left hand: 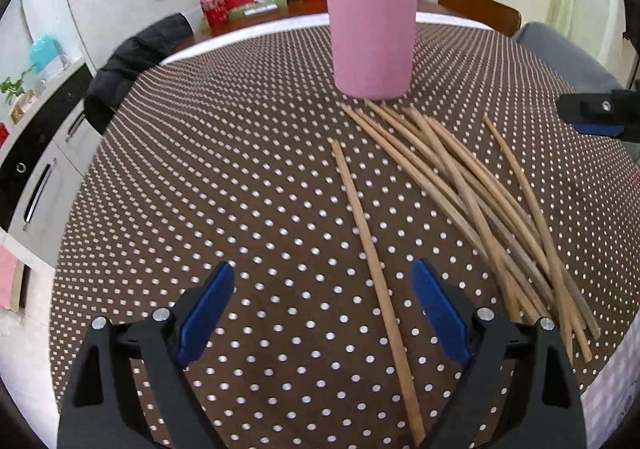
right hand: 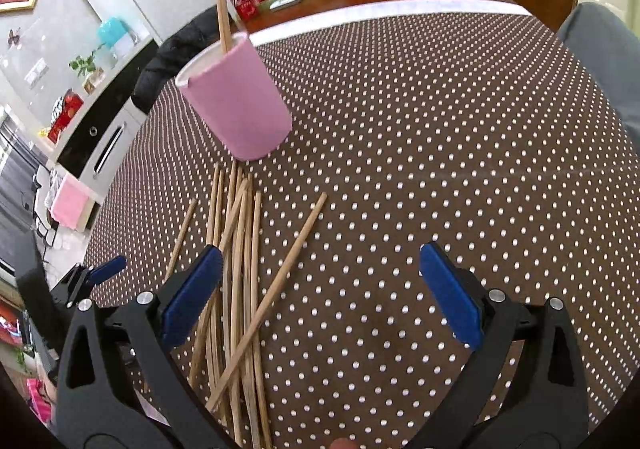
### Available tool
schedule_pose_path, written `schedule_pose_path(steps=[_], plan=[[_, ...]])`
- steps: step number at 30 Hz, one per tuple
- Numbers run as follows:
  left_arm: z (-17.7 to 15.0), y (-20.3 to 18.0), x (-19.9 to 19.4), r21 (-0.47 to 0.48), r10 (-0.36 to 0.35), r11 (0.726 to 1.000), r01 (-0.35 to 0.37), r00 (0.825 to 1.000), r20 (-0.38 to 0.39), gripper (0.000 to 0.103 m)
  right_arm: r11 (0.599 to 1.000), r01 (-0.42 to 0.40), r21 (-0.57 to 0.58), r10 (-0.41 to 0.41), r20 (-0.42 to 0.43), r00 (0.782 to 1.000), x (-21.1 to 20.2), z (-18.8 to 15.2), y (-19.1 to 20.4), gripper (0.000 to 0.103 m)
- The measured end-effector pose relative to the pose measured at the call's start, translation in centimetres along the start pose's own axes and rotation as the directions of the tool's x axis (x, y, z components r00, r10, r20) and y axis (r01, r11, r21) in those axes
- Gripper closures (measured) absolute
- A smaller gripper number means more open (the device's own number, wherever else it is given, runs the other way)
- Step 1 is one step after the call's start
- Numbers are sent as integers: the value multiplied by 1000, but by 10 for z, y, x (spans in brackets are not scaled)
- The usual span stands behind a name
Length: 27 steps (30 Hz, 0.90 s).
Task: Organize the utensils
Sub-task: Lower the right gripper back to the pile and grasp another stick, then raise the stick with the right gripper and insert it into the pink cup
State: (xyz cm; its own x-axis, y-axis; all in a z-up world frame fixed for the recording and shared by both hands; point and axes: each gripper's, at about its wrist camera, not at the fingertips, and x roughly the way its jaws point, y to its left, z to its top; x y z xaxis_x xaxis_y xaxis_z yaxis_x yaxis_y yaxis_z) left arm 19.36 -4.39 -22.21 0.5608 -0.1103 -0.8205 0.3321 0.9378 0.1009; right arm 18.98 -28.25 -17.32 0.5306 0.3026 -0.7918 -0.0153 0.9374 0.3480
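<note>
- The loose chopsticks (left hand: 472,189) lie crossed and stacked in a heap on the dotted worktop (left hand: 240,169), in front of the pink cup (left hand: 372,41); their overlap makes an exact count hard, roughly ten.
- One single chopstick (left hand: 372,269) lies apart on the left of the heap; its near end is cut off at the bottom edge of the left wrist view.
- One pink cup stands upright; two chopsticks in the cup (right hand: 222,5) lean out of it, their lower parts hidden inside.
- Left gripper (left hand: 324,313): spread wide, holding nothing, the single chopstick below the gap between its fingers.
- Right gripper (right hand: 320,289): spread wide, holding nothing; its left finger covers part of the heap.
- The heap's near ends run out of the right wrist view.
</note>
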Motion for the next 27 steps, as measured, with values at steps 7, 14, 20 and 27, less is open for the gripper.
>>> schedule_pose_path(steps=[7, 14, 20, 27], plan=[[-1, -1, 7, -5, -70, 998, 70, 998, 4, 23, 992, -94, 82, 104, -132, 986, 24, -27, 4, 48], [2, 6, 9, -17, -83, 996, 84, 996, 7, 31, 994, -80, 69, 90, -163, 983, 38, -21, 26, 70], [7, 5, 7, -1, -89, 996, 89, 996, -3, 65, 998, -64, 28, 68, -165, 984, 44, -15, 38, 90], [13, -1, 9, 32, -137, 990, 137, 990, -15, 97, 993, -115, 9, 115, -106, 988, 34, -18, 44, 96]])
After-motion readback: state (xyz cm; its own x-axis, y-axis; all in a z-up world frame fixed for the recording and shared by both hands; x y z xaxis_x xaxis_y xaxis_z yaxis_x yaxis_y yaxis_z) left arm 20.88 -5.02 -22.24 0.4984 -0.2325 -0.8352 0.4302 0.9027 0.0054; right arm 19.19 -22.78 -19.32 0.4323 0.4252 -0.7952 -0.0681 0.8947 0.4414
